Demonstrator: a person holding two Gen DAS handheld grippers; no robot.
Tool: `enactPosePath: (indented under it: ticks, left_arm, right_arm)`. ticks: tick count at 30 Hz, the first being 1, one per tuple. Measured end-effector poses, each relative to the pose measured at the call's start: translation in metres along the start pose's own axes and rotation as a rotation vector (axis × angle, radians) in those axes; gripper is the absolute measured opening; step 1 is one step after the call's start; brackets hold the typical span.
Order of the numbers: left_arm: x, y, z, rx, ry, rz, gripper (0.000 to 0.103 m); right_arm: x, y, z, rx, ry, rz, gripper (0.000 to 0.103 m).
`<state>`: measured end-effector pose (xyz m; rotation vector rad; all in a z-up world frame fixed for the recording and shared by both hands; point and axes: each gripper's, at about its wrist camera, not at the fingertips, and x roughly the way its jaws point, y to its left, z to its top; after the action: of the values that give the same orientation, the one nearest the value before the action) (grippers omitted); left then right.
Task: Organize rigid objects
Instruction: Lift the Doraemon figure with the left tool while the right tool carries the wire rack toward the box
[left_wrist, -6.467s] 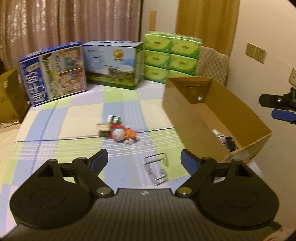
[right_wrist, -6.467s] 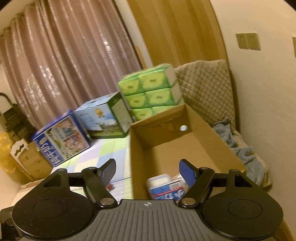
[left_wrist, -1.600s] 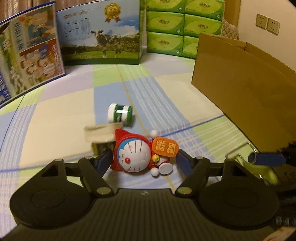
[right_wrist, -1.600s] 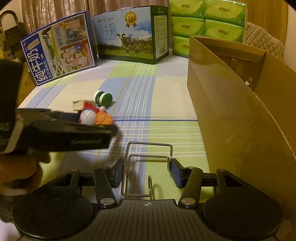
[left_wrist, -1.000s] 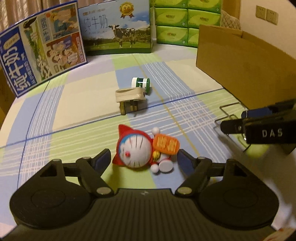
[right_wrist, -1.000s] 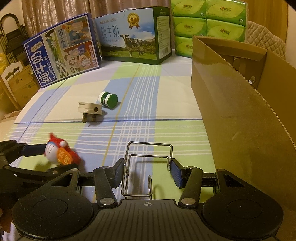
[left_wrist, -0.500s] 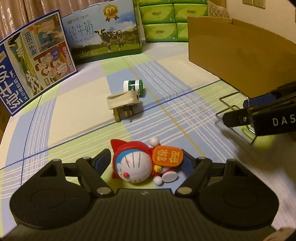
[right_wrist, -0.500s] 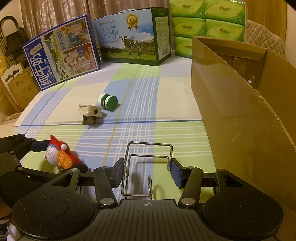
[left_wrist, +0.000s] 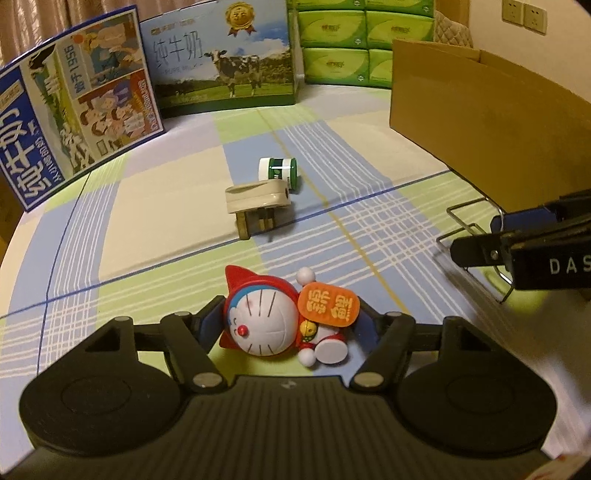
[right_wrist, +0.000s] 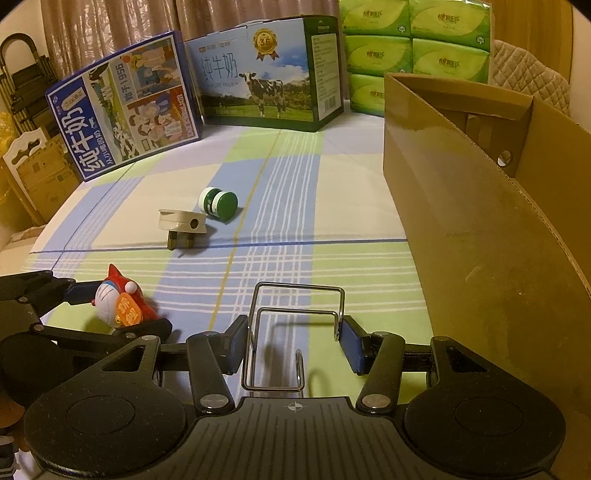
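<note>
Closing in since half a second ago, the left gripper (left_wrist: 291, 325) has just been narrowing its jaws around the cat figurine (left_wrist: 284, 321), which lies on its side on the checked cloth (left_wrist: 177, 206); both pads now look pressed to the toy, one at its red hood, one behind its orange sign. From the left wrist view, a beige plug (left_wrist: 256, 203) and a green-capped bottle (left_wrist: 279, 173) lie farther off, and the cardboard box (left_wrist: 480, 122) stands at the right. To do this step well, I judge the squeeze should settle on the round head, not the thin sign, before any lift. The hand tilts steeply down at the cloth

From the right wrist view, the right gripper (right_wrist: 293, 343) points down likewise, its 2 pads clamped on the sides of a wire rack (right_wrist: 295, 332) resting on the cloth, beside the box wall (right_wrist: 480, 240). The figurine (right_wrist: 120, 306) shows at the left between the other tool's fingers
</note>
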<state>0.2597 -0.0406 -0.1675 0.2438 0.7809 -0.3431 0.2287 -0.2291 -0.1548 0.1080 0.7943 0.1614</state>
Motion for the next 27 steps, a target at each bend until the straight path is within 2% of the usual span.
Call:
enactPosePath:
  ticks: [14, 27]
  left_arm:
    - [-0.003, 0.006, 0.001, -0.093, 0.029, 0.026, 0.067]
    - [-0.022, 0.011, 0.005, -0.179, 0.019, 0.025, 0.067]
  right_arm:
    - [-0.001, 0.005, 0.000, -0.006, -0.001, 0.017, 0.050]
    - [-0.007, 0.010, -0.004, -0.019, -0.021, 0.045, 0.050]
